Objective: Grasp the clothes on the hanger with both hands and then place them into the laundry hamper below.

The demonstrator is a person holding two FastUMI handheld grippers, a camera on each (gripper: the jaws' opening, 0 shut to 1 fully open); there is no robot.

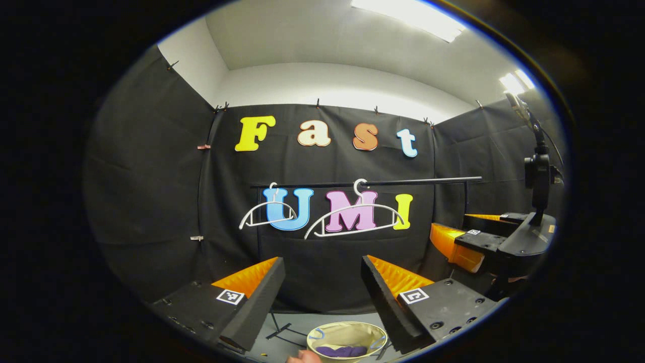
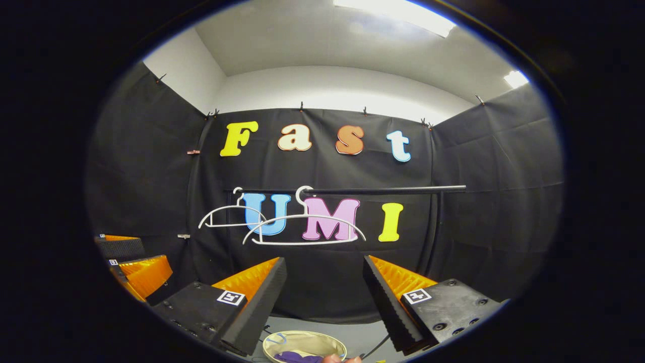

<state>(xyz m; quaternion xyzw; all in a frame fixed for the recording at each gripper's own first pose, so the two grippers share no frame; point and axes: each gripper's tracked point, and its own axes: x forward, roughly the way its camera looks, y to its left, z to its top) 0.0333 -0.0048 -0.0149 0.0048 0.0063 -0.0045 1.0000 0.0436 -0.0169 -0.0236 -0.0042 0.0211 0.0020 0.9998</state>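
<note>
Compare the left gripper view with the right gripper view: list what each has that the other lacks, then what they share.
Left gripper view alone: a camera stand at the right edge, and the right gripper beside it. Right gripper view alone: the left gripper at the left edge. Shared: two bare white hangers on the black rail, and the hamper below with purple clothes inside.

Both hangers on the black rail are plain white, no pattern at all. Straight below that rail the laundry hamper is a pale cream-beige with light blue handles, and the clothes inside it are a solid deep purple. The floor around the hamper is flat grey, ceiling above the rail white.
</note>
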